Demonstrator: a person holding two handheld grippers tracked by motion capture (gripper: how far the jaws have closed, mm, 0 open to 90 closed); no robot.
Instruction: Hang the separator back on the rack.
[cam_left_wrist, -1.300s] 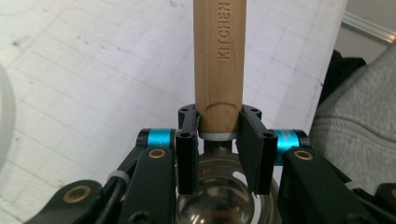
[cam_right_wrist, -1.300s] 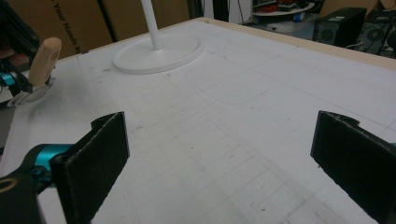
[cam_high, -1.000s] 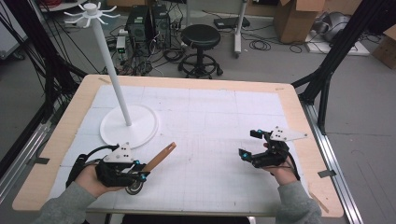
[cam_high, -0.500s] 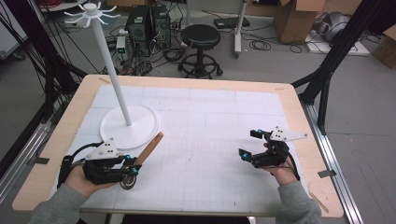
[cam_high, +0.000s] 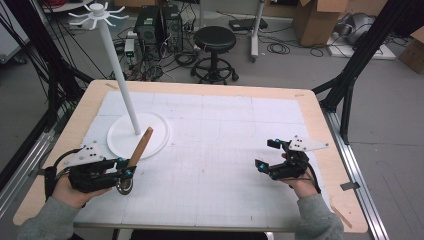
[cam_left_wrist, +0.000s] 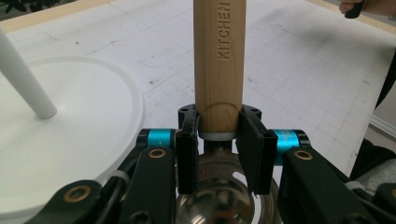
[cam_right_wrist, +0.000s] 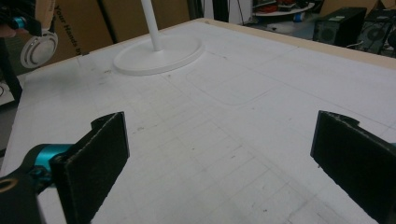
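The left gripper (cam_high: 121, 169) sat near the front left corner of the table (cam_high: 320, 125), held in the person's left hand (cam_high: 70, 192). Its jaws were closed on a kitchen tool (cam_high: 136, 154), clamping the wooden handle (cam_left_wrist: 218, 60) right at its lower end, where it met a pale collar and a shiny metal head (cam_left_wrist: 219, 196). In the left gripper view the handle rose straight up between the two black jaws, with the word KITCHEN stamped along it. From the high view the handle tilted up and away from the gripper, its free end hanging over the edge of the round white base (cam_high: 120, 137) of a stand; whether it touched the base could not be told. The metal head showed as a small round disc just below the jaws, close to the white mat (cam_high: 225, 150).

The stand's thin white pole (cam_high: 120, 80) rose from that base, topped by a ring of short white hooks (cam_high: 97, 12).

The right gripper (cam_high: 272, 155) rested well apart on the right side of the table, held in the right hand (cam_high: 300, 185). Its jaws stood wide open with nothing between them; in the right gripper view only the gridded mat (cam_right_wrist: 224, 130) lay between the two black pads (cam_right_wrist: 98, 154), with the stand's base (cam_right_wrist: 159, 56) far off
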